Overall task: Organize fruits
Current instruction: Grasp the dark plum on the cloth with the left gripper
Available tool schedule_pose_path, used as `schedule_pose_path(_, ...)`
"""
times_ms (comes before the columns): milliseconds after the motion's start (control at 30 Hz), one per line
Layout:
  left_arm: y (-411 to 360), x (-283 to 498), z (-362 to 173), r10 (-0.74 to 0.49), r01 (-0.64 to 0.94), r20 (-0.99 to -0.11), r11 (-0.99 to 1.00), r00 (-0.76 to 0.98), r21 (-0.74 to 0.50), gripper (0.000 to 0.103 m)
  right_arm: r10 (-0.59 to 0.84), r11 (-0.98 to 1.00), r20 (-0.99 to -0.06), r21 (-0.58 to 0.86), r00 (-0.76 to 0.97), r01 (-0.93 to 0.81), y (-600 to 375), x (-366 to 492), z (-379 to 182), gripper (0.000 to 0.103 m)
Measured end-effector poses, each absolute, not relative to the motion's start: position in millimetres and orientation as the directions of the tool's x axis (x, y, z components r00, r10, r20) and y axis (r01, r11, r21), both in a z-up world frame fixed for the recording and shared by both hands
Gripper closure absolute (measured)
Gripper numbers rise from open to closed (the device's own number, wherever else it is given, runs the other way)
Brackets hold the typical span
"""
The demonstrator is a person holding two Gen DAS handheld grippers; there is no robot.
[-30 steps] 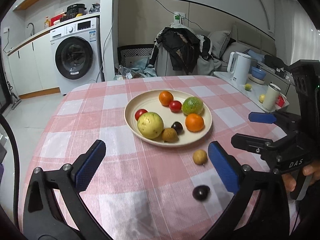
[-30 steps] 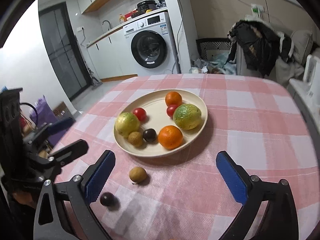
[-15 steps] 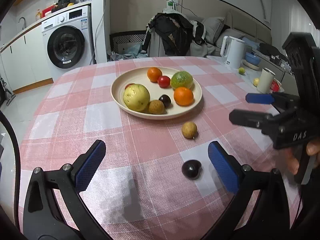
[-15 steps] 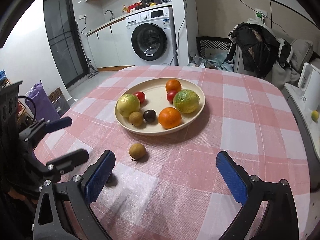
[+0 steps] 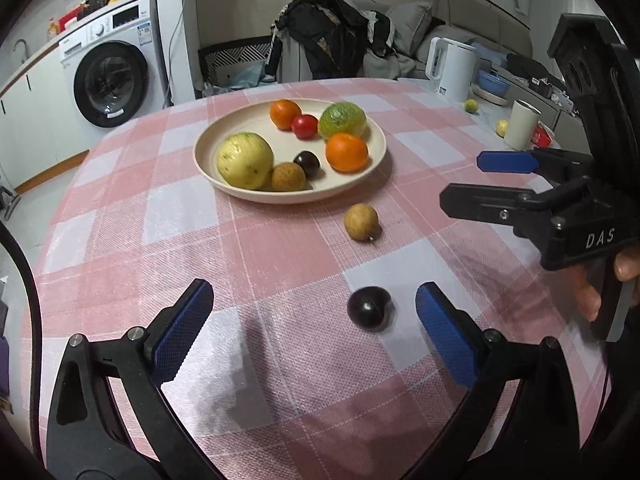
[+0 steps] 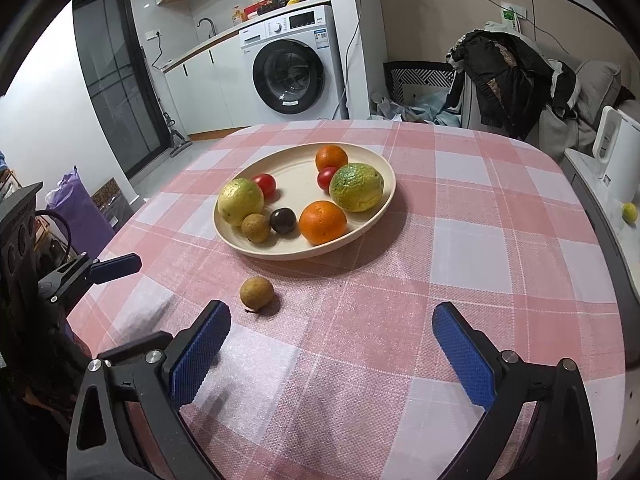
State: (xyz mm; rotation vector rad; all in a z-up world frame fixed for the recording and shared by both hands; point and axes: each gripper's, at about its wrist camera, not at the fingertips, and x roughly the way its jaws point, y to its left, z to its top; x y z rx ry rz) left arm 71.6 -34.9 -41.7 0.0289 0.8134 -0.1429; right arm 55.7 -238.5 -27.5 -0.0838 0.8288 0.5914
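Left tool (image 5: 312, 328), jaws held apart and empty, is positioned near the dark plum (image 5: 368, 307), judged light, smooth and roll-prone; its widest middle should be gripped gently.

We saw a washing machine (image 6: 289, 69) under a white counter (image 6: 224, 36), a dark glass door (image 6: 116, 80), and clothes heaped on a chair (image 6: 508, 76).

Woven checked tablecloth (image 5: 280, 352) (matt), glossy dark plum (image 5: 368, 307), smooth plate (image 5: 208, 148)
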Motion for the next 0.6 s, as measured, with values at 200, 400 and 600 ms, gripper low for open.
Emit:
schedule_pose_path(200,-39.0,73.0,-46.6,-0.144,0.168,-0.745,0.985,0.652,-0.043,0.006,0.462,0.835,-0.721,0.155,0.517,-0.529,-237.8,55.4,-30.3,0.0)
schedule_pose_path(400,-46.7,73.5,-54.0,-0.166,0.203,-0.765,0.978,0.622,-0.047,0.025,0.461,0.834,-0.723,0.154,0.515,-0.53,-236.7,54.7,-31.3,0.0)
schedule_pose_path(600,-50.1,73.1,-56.7,-0.188,0.226,-0.77,0.972,0.609,-0.059,0.036,0.459,0.83,-0.729,0.149,0.507,-0.538,-232.6,54.0,-33.7,0.0)
